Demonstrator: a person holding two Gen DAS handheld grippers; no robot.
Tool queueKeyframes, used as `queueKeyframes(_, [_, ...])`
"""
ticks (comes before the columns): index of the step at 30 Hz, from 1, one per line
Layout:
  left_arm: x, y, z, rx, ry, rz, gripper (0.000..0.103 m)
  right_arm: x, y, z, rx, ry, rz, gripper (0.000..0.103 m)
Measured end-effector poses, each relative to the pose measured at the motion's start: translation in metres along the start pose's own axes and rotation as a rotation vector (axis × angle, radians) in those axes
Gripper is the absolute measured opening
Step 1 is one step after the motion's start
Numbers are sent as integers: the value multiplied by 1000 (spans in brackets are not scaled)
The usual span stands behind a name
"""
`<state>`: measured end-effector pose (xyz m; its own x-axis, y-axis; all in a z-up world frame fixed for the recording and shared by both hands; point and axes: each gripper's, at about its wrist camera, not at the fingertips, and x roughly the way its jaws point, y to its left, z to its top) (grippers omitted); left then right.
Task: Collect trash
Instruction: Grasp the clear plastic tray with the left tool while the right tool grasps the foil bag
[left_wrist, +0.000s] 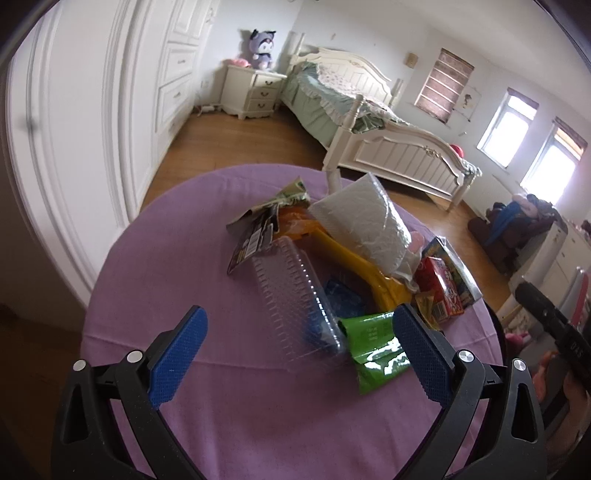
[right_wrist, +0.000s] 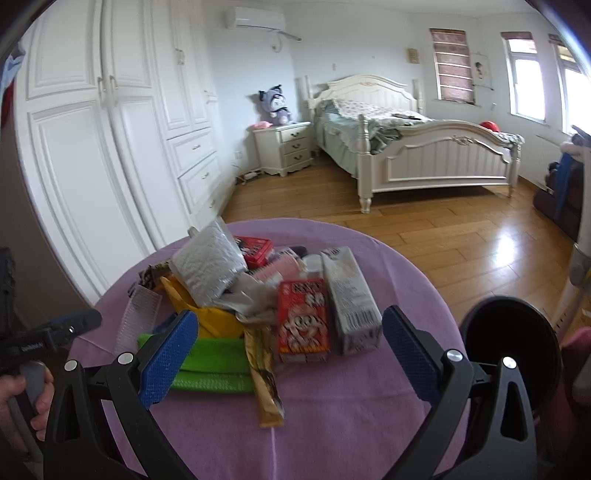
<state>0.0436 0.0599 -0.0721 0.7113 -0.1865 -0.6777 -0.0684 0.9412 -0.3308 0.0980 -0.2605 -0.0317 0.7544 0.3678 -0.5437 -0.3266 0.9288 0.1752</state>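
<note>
Left wrist view showed the left claw (left_wrist: 299, 350) spread wide and gripping nothing, its blue pads (left_wrist: 177, 354) at the lower edge of the frame, hovering above the near part of the purple-clothed table (left_wrist: 155, 266). Between the pads lay a clear plastic tray (left_wrist: 295, 295) and a green wrapper (left_wrist: 373, 350), the wrapper just beside the right-hand pad. Behind them, in the middle of the frame, the trash was piled: a yellow dustpan (left_wrist: 354, 266), a wrapped paper towel roll (left_wrist: 365, 218) lying on it, a torn dark packet (left_wrist: 255, 229) to the left and a red carton (left_wrist: 443, 291) to the right.

The right wrist view showed the right claw (right_wrist: 288, 347) equally wide and empty, held level over the table's near side, pointing toward the pile. The same red carton (right_wrist: 303, 321) and a gray carton (right_wrist: 351, 299) sat side by side between its pads, with a gold wrapper (right_wrist: 266, 376) in front of them. At the left edge of that frame the person's left hand (right_wrist: 22, 395) gripped the other tool's handle. A black bin (right_wrist: 509, 339) stood at the lower right, beside the table.
</note>
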Motion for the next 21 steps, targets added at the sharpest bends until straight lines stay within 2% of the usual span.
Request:
queueKeyframes(4, [19,11,6,-55,43,-68,98,50,20,41,-68,57,126,96])
queueKeyframes(7, [36,12,11,-58,77,-68,88,95,40,55,-154,130,166,94])
queueKeyframes(10, [56,16,14,-79,130,-56,78,141,46,57,-164,246,199,93])
queueKeyframes(12, [66,19,13,-92,151,-60,72,164,50,51,-187,340,216,81])
queueKeyframes(13, [70,21,13,-91,159,-64,65,168,50,46,-195,372,233,67])
queueKeyframes(14, [73,21,12,-90,164,-74,63,169,51,43,-199,384,251,57])
queueKeyframes(16, [76,20,11,-86,151,-99,57,158,54,39,-198,359,254,48])
queueKeyframes(17, [76,18,10,-80,142,-105,53,152,55,37,-198,346,255,40])
queueKeyframes(20, [72,9,10,-49,115,-95,43,127,55,34,-179,298,288,27])
queueKeyframes(21, [68,6,8,-37,105,-97,42,117,55,34,-168,278,305,25])
